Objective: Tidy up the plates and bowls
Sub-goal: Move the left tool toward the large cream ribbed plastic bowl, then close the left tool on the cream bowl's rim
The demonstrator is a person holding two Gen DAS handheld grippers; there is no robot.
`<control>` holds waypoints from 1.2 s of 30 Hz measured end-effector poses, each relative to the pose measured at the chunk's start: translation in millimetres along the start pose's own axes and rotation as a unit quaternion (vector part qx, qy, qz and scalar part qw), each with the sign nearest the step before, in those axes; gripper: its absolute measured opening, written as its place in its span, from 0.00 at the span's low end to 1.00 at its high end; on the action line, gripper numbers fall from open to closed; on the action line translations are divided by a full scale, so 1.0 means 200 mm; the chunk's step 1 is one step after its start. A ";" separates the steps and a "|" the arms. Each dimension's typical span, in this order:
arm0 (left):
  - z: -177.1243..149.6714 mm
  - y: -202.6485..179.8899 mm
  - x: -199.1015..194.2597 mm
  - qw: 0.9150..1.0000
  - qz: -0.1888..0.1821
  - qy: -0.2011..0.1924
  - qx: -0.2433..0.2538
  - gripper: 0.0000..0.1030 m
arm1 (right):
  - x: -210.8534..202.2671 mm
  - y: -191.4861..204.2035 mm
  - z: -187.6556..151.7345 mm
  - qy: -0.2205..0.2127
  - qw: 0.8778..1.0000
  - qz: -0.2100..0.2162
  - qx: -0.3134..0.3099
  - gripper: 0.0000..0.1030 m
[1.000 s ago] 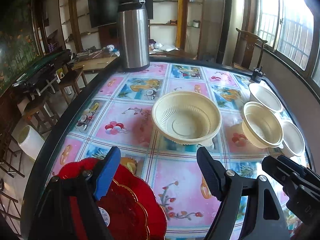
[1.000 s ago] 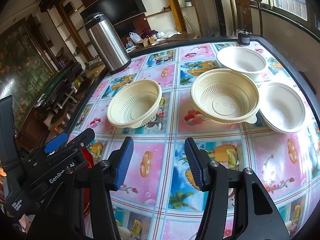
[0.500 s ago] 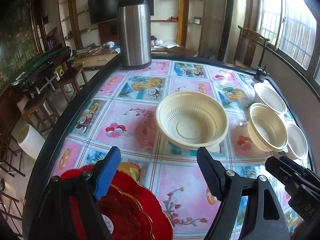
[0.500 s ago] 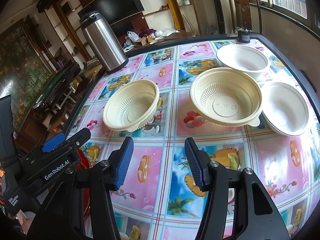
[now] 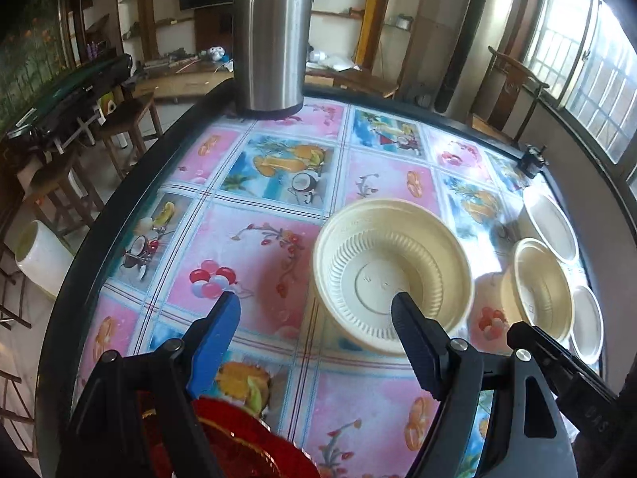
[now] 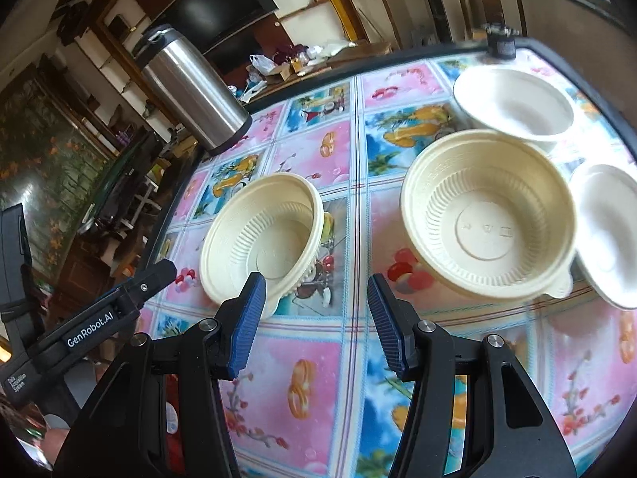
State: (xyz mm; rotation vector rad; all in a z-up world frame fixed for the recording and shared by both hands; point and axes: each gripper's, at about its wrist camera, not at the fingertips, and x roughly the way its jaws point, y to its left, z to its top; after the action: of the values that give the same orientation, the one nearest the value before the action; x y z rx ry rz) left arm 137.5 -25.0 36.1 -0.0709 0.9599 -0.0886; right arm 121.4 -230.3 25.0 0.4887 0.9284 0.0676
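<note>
Nearing the cream bowl (image 5: 392, 275), perhaps, left gripper (image 5: 316, 318) gaping.

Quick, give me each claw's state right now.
Left claw: open, holding nothing, near the cream bowl.
Right claw: open, holding nothing.

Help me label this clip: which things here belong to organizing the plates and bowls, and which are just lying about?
Job: two cream ribbed bowls, two white bowls, red plate.

Lying about: steel thermos, small black object at the table edge.
</note>
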 end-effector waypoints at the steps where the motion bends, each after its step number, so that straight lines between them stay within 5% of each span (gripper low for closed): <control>1: 0.00 -0.01 0.02 1.000 0.002 0.001 0.002 0.76 | 0.01 0.00 0.01 0.000 1.000 0.003 0.003 0.52; 22: 0.08 0.00 0.29 0.997 0.006 0.066 -0.026 0.76 | 0.34 0.01 0.16 0.023 1.000 0.006 -0.013 0.51; 32: 0.10 -0.02 0.32 0.998 0.013 0.066 -0.016 0.76 | 0.36 0.01 0.16 0.022 1.000 0.012 -0.018 0.48; 36: 0.10 -0.02 0.35 0.997 0.009 0.077 -0.016 0.76 | 0.38 0.02 0.16 0.027 0.999 0.016 -0.020 0.30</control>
State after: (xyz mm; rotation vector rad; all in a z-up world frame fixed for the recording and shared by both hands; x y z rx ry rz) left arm 192.9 -36.3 -8.6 -0.0853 1.1162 -0.0630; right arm 193.7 -219.0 -14.9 0.4661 0.9699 0.1280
